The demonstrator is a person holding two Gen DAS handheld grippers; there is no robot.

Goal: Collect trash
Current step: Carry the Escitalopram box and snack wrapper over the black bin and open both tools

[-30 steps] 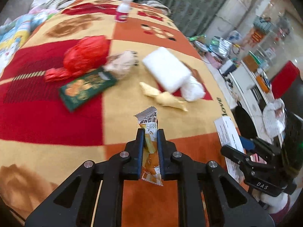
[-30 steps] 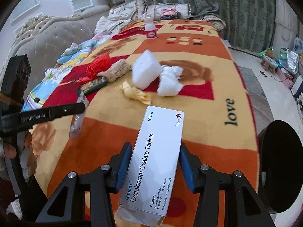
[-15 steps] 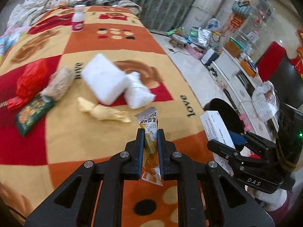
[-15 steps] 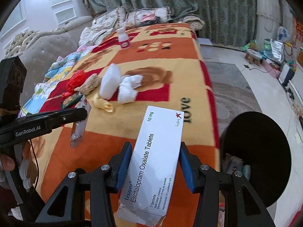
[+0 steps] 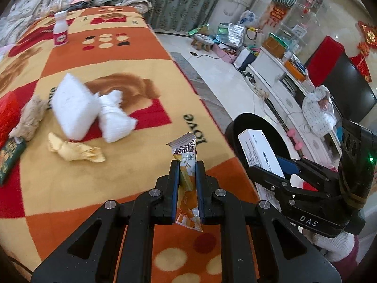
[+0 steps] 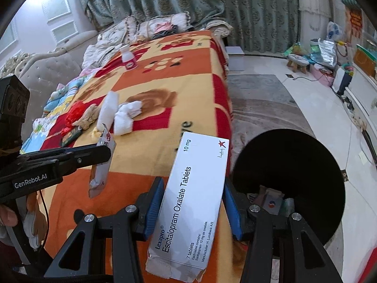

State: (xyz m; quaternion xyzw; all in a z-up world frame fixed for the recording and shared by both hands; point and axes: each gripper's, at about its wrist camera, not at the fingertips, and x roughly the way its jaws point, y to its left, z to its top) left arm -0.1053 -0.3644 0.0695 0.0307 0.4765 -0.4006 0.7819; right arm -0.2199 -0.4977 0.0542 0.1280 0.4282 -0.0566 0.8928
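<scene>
The left tongs [image 5: 186, 173] pinch a snack wrapper [image 5: 186, 165] upright above the blanket's [image 5: 141, 54] edge. The right tongs [image 6: 193, 202] clamp a tablet box [image 6: 195, 195] by its sides — just beside the black bin [image 6: 289, 165] on the floor. Tissues [image 5: 113, 118] lie on the bed.

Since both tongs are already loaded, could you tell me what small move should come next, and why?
Probably carry the right tongs on over the black bin and release there: they grip the tablet box, whose far end already reaches the bin's rim. The left tongs, holding the snack wrapper, sit farther back over the blanket.
</scene>
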